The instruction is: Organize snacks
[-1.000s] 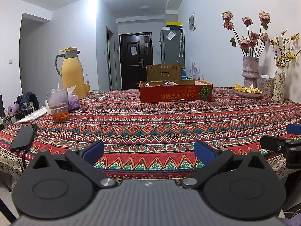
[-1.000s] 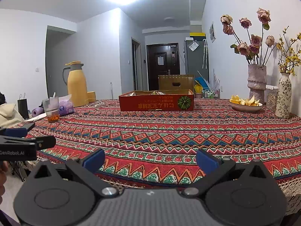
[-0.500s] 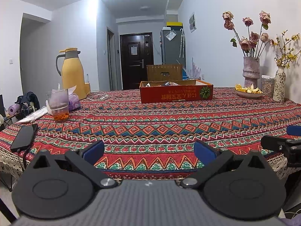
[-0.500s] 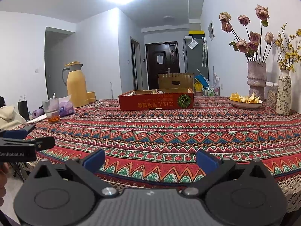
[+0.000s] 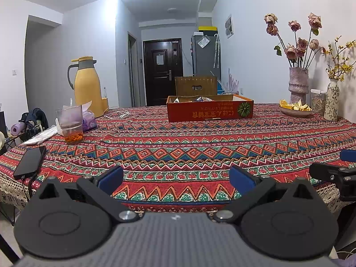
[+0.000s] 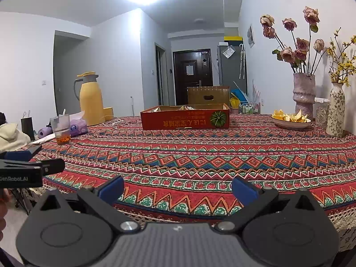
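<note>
A red, zigzag-patterned woven tablecloth (image 5: 178, 146) covered the table, with a dark door (image 5: 163, 71) at the far end of the white-walled room. The shallow red cardboard snack box (image 5: 210, 111) sat well back on it, a yellow thermos jug (image 5: 85, 84) off left. The left gripper (image 5: 175, 179) and right gripper (image 6: 178, 190) hovered at the near edge, jaws spread wide, holding nothing

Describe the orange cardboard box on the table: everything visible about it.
The orange cardboard box is shallow, open-topped and looks printed, with upside-down lettering and a green round emblem on its near side. It sits flat on the patterned tablecloth, far from both grippers. Snack wrappers show above its rim; nothing else touches it.
</note>
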`<state>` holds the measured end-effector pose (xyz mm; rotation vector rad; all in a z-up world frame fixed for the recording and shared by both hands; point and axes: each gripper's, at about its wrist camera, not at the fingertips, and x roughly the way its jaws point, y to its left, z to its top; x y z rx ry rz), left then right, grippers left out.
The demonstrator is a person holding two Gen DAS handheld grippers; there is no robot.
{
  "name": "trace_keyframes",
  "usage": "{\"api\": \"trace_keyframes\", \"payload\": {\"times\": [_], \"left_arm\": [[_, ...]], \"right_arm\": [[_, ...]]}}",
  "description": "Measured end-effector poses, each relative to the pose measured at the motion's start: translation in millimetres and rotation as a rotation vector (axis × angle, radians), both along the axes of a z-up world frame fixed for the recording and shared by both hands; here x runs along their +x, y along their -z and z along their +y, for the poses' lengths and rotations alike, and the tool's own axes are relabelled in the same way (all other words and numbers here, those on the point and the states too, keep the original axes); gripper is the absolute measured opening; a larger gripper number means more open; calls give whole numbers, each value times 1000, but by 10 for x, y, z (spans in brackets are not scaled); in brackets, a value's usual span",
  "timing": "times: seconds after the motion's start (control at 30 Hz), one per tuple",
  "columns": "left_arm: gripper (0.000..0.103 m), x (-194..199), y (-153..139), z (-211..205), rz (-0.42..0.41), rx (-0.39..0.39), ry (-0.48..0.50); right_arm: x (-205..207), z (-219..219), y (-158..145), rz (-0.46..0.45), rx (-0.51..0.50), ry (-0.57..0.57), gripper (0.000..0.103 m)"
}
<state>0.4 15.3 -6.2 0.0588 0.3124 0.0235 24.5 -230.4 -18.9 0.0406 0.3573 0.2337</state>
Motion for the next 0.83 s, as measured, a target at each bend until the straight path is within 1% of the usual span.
{"api": "trace_keyframes", "payload": {"times": [0.6,0.83], "left_arm": [[103,-30,-9,-29,-14,13,12],[103,16,-43,-24,-18,-7,0]], "right_arm": [[11,-11,12,10,8,5,103],[69,-14,-29,4,-7,7,103]]}}
